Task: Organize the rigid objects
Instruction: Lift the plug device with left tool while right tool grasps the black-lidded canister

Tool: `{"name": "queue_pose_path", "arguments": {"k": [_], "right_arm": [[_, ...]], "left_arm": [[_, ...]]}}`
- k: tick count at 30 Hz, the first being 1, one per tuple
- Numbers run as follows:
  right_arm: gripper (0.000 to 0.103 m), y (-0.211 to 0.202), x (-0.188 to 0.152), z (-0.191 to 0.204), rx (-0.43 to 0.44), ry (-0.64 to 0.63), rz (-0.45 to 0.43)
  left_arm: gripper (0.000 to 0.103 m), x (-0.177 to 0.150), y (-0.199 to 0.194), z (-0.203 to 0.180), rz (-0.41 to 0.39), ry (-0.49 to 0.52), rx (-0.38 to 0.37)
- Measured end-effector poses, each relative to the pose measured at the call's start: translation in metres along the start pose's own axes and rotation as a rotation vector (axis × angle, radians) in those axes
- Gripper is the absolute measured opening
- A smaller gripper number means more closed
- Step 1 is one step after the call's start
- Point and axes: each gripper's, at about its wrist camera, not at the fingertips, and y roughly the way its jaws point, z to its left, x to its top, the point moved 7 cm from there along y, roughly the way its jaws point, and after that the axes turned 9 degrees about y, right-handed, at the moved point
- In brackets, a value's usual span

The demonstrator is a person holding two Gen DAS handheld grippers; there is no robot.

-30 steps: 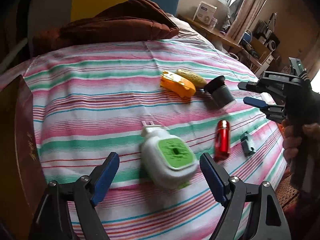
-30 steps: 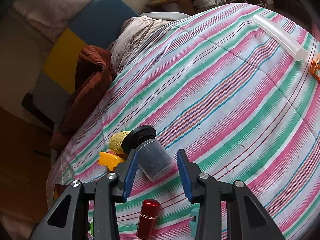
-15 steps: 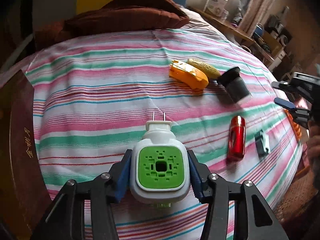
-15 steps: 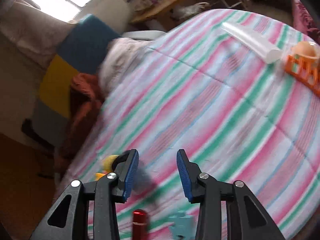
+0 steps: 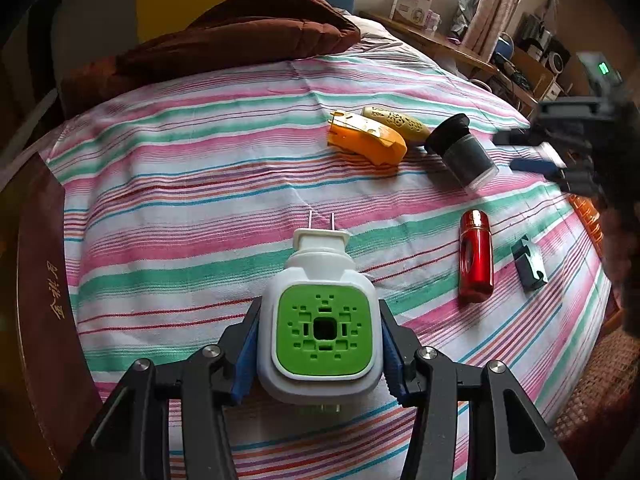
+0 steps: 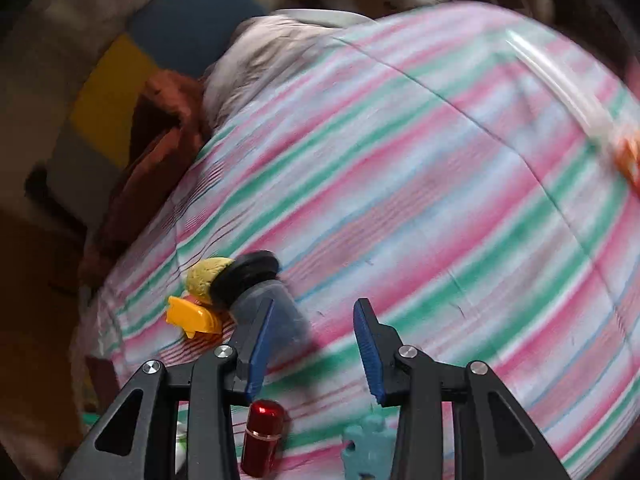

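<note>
The left gripper (image 5: 320,344) clamps the white plug-in device with a green square face (image 5: 318,322) just above the striped bed cover (image 5: 200,184). The right gripper (image 6: 314,344) hangs with its jaws apart and nothing between them, near the dark jar with a black lid (image 6: 256,284) and the red metallic cylinder (image 6: 262,436).

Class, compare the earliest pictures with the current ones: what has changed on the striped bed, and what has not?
The left tool closed on the white-and-green plug-in device, which previously lay loose between its open fingers. The right tool stayed open and empty. The orange piece, black-capped jar and red bottle stayed put.
</note>
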Motion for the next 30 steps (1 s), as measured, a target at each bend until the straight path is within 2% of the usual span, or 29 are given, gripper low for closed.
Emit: {"name": "queue_pose_path", "arguments": {"k": [4, 7, 12, 20, 21, 28, 30], "right_arm": [[0.040, 0.002, 0.003, 0.039, -0.019, -0.258, -0.084], [0.040, 0.003, 0.009, 0.055, -0.042, -0.377, -0.163], [0.039, 0.018, 0.030, 0.055, -0.082, -0.419, -0.206], [0.039, 0.024, 0.066, 0.049, -0.085, -0.444, -0.252], [0.039, 0.024, 0.067, 0.049, -0.082, -0.443, -0.249], [0.040, 0.031, 0.047, 0.057, 0.035, -0.463, -0.041], [0.043, 0.025, 0.043, 0.060, 0.037, -0.473, -0.033]], "left_arm": [[0.053, -0.002, -0.002, 0.002, -0.006, -0.013, -0.014], [0.053, -0.003, -0.003, 0.003, -0.008, -0.011, -0.019], [0.053, -0.004, -0.003, 0.002, -0.014, -0.002, -0.007], [0.053, -0.004, -0.002, 0.000, -0.021, 0.034, 0.007], [0.053, -0.004, -0.002, -0.001, -0.025, 0.043, 0.013], [0.052, 0.000, 0.002, -0.003, -0.039, 0.070, 0.041], [0.052, 0.000, 0.002, -0.003, -0.043, 0.077, 0.035]]}}
